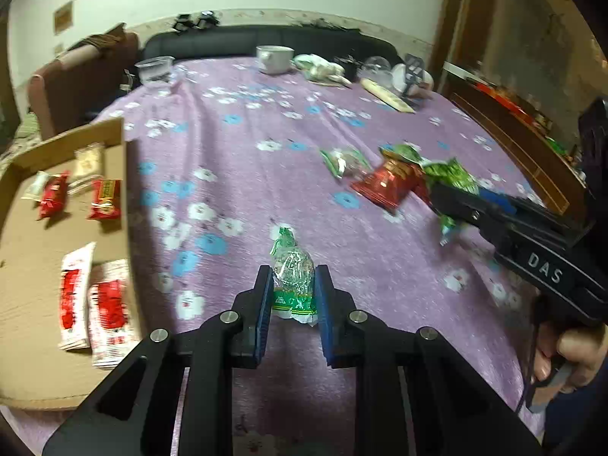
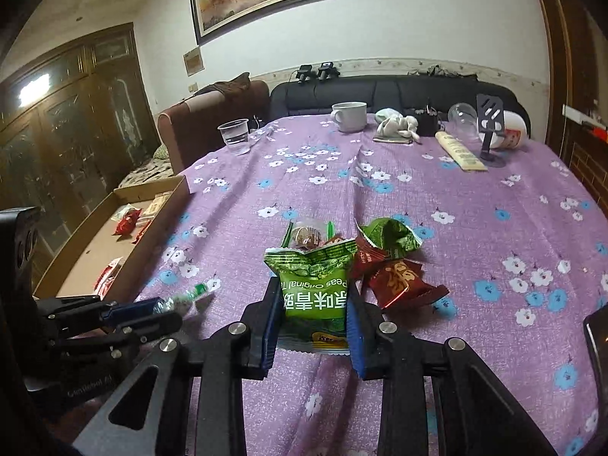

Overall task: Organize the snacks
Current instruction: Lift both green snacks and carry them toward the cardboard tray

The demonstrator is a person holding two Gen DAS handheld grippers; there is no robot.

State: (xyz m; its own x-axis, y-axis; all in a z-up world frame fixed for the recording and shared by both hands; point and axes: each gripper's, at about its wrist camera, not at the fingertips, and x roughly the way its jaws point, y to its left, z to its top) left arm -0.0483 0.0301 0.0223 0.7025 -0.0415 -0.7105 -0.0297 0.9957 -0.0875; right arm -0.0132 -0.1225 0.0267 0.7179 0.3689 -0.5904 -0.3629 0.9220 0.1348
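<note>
- Left gripper (image 1: 292, 300) pinches a small green-ended clear snack packet (image 1: 293, 273): light, crinkly.
- Right gripper (image 2: 313, 315) clamps the green pea packet (image 2: 313, 288) mid-body; probably puffy, slippery film.

Both tongs, left (image 1: 293, 296) and right (image 2: 312, 317), angled downward (blue pads clamped on packets).

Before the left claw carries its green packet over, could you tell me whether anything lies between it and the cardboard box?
Nothing visible does. The left claw grips the green packet, and only bare purple tablecloth lies between it and the cardboard box to its left.
</note>
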